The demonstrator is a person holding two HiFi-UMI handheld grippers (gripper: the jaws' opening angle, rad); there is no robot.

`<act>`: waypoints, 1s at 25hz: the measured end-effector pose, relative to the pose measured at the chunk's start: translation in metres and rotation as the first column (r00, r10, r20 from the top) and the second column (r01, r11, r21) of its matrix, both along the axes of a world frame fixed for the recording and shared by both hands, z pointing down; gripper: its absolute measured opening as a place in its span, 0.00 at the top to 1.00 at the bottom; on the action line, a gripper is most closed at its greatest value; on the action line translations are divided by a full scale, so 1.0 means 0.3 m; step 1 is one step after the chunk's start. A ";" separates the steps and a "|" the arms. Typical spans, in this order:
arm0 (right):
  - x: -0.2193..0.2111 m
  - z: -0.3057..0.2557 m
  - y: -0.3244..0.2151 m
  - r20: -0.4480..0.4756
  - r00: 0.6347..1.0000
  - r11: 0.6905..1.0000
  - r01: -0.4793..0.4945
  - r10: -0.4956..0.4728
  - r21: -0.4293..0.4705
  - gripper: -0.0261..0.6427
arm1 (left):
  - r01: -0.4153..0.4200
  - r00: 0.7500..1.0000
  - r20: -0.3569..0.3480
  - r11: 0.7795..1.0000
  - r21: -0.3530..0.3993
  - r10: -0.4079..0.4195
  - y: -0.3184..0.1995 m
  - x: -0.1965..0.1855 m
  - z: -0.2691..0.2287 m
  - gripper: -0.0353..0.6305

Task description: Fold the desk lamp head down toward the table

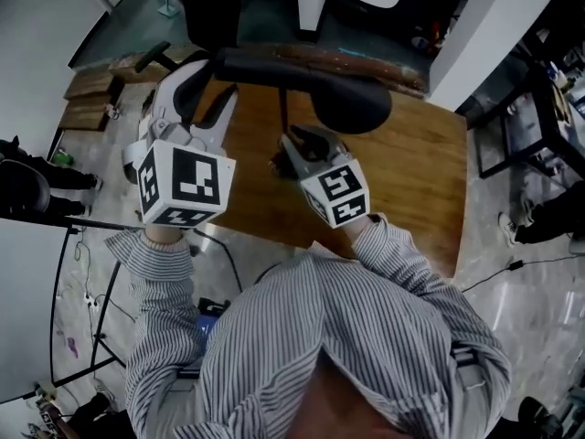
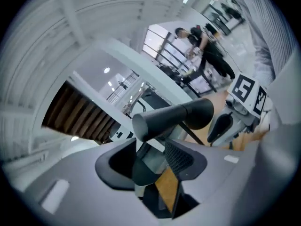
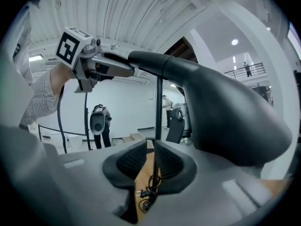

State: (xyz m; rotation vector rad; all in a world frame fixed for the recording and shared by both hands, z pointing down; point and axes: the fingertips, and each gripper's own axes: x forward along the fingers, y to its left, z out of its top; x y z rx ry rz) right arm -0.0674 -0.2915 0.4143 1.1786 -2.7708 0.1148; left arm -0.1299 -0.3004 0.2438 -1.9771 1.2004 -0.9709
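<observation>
A black desk lamp stands on the wooden table (image 1: 411,172), its long head (image 1: 347,94) held high and roughly level on a thin pole (image 1: 283,112). My left gripper (image 1: 218,76) is at the head's left end (image 2: 178,117). Its jaws stand apart around that end, and no pad is seen pressing on it. My right gripper (image 1: 294,140) sits lower, shut on the pole (image 3: 159,107), which runs up between its pads. In the right gripper view the head (image 3: 225,112) looms above and the left gripper (image 3: 122,67) meets its far tip. The lamp's cable and plug (image 3: 148,192) lie coiled below.
The table's right edge (image 1: 462,199) drops to a pale floor. Wooden steps (image 1: 91,94) and a black chair (image 1: 155,55) lie beyond the table at left. A black stand (image 1: 82,273) is beside me on the left. People stand far off (image 3: 99,121).
</observation>
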 end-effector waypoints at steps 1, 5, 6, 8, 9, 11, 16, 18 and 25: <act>0.005 0.001 0.019 0.001 1.000 1.000 0.017 -0.017 -0.006 0.88 | 0.010 0.996 -0.093 1.000 -0.004 -0.011 0.009 -0.019 0.015 0.65; 0.059 -0.019 0.081 0.032 0.999 0.999 0.040 -0.040 0.017 0.89 | -0.036 0.906 -0.424 0.997 -0.064 0.005 0.065 -0.025 0.137 0.77; 0.080 -0.023 0.095 0.043 0.998 0.999 0.038 -0.039 0.025 0.89 | -0.069 0.861 -0.509 0.993 -0.100 0.008 0.083 -0.010 0.180 0.84; 0.124 -0.019 0.122 0.047 0.998 0.999 0.034 -0.036 0.030 0.92 | -0.149 0.753 -0.658 0.974 -0.172 -0.001 0.117 0.036 0.262 0.94; 0.142 -0.015 0.134 0.043 0.998 0.999 0.035 -0.036 0.026 0.94 | -0.188 0.702 -0.712 0.962 -0.196 -0.007 0.133 0.066 0.297 0.94; 0.171 -0.015 0.154 0.047 0.998 0.999 0.040 -0.040 0.010 0.96 | -0.241 0.621 -0.783 0.942 -0.232 -0.034 0.159 0.125 0.360 0.94; 0.199 -0.017 0.191 0.060 0.998 0.999 0.039 -0.037 -0.034 0.96 | -0.287 0.508 -0.851 0.906 -0.310 -0.131 0.203 0.237 0.490 0.94; 0.211 -0.001 0.201 0.062 0.998 0.998 0.019 -0.016 -0.054 0.96 | -0.299 0.497 -0.858 0.901 -0.313 -0.133 0.211 0.263 0.516 0.94; 0.253 0.030 0.217 0.093 0.995 0.995 -0.015 0.024 -0.104 0.96 | -0.299 0.532 -0.838 0.898 -0.323 -0.124 0.237 0.311 0.561 0.94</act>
